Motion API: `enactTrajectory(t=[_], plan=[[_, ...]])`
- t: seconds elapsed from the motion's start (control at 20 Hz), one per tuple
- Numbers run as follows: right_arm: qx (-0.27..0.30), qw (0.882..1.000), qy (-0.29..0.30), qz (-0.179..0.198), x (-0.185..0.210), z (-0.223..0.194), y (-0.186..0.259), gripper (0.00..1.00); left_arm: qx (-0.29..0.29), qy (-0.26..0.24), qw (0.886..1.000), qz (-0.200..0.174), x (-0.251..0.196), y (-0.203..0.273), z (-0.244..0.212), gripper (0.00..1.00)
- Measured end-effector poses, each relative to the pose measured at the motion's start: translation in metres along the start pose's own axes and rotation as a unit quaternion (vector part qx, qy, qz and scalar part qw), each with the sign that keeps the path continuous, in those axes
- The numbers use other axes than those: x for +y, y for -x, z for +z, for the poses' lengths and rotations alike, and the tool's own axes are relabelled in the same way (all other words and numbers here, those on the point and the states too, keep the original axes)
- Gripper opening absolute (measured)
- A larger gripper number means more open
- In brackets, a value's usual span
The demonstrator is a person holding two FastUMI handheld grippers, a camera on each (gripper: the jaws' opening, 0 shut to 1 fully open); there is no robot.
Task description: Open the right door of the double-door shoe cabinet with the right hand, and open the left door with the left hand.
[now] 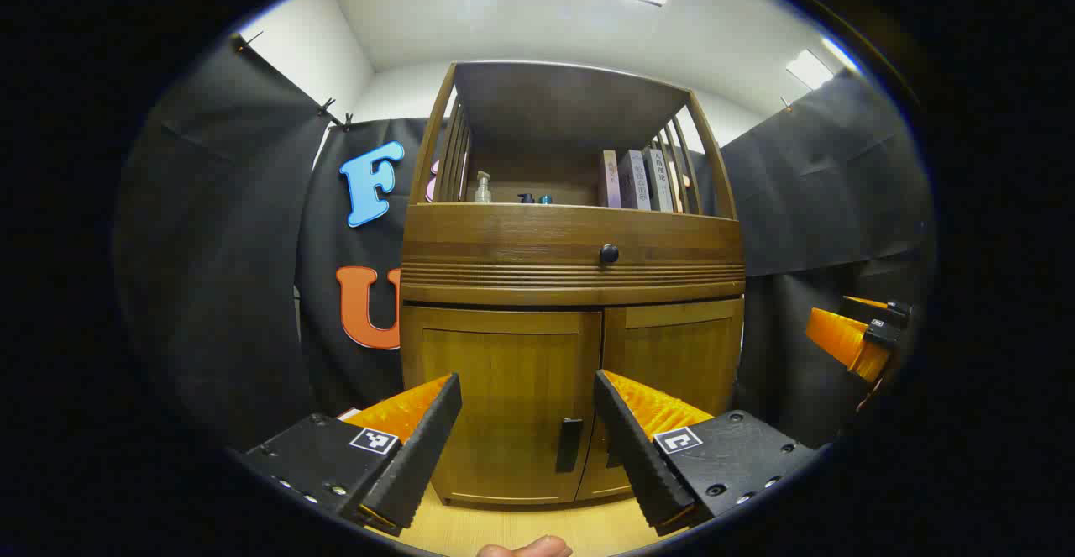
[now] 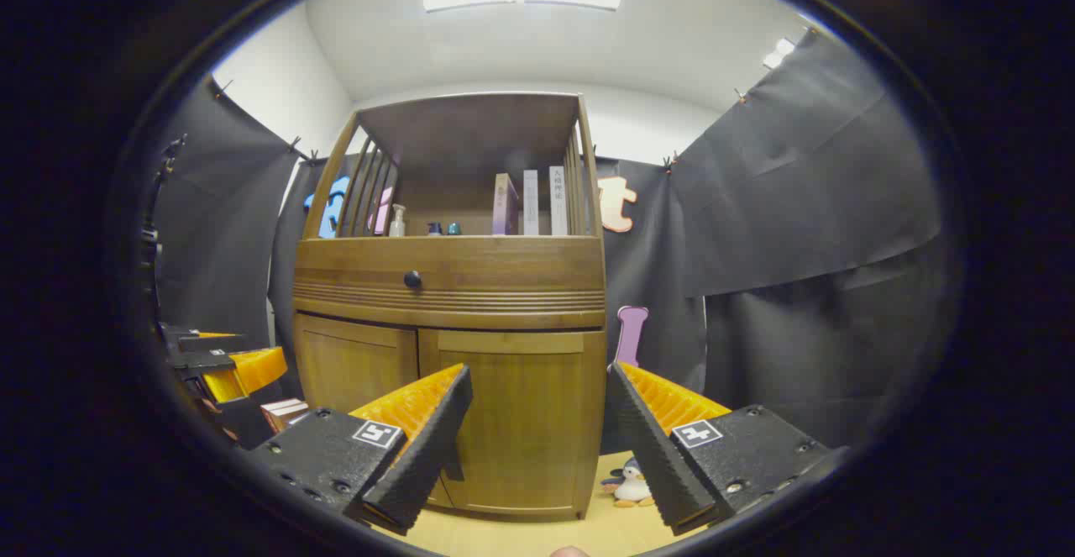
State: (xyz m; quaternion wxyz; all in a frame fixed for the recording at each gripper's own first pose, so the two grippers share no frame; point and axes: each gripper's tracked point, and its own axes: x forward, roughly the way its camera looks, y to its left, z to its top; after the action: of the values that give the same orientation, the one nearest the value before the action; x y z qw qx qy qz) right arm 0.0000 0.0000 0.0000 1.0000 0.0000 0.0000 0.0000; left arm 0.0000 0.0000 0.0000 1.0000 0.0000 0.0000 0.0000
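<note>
The wooden shoe cabinet [image 1: 571,229] stands straight ahead with both lower doors closed. In the left gripper view my left gripper [image 1: 527,376] is open, a short way in front of the left door [image 1: 504,389]. That door's dark handle [image 1: 568,445] shows between the fingers. The right door [image 1: 680,355] is half hidden behind my right finger. In the right gripper view my right gripper [image 2: 538,368] is open and faces the right door [image 2: 521,423], with the left door [image 2: 357,372] beside it. Each gripper also appears at the edge of the other's view: the right gripper [image 1: 857,334] and the left gripper [image 2: 227,368].
A drawer with a round black knob [image 1: 609,253] runs above the doors. The open shelf on top holds books [image 1: 638,179] and a pump bottle [image 1: 482,187]. A small penguin toy [image 2: 630,481] sits on the wooden floor right of the cabinet. Black cloth walls close in both sides.
</note>
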Motion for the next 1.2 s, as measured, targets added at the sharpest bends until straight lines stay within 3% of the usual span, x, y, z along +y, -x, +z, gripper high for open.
enactTrajectory(t=[0.05,0.1,0.15,0.75,1.2], plan=[[0.001,1.0,-0.002,0.002,-0.001,0.0,0.0,1.0,0.0,0.0,1.0,-0.001,-0.003,0.001,0.0,0.94],[0.0,1.0,-0.004,0.002,-0.003,0.001,-0.001,1.0,0.001,-0.001,1.0,-0.005,-0.006,0.001,0.001,1.0],[-0.002,1.0,-0.006,0.002,-0.005,0.002,0.0,1.0,0.002,-0.004,1.0,-0.009,-0.007,0.002,0.002,0.95],[0.004,1.0,-0.019,0.012,0.0,0.0,-0.004,1.0,0.002,0.004,1.0,0.001,0.002,0.005,0.008,0.95],[0.063,0.997,-0.016,0.051,0.05,-0.054,-0.036,1.0,-0.003,-0.019,0.999,0.037,0.044,0.015,-0.003,0.94]])
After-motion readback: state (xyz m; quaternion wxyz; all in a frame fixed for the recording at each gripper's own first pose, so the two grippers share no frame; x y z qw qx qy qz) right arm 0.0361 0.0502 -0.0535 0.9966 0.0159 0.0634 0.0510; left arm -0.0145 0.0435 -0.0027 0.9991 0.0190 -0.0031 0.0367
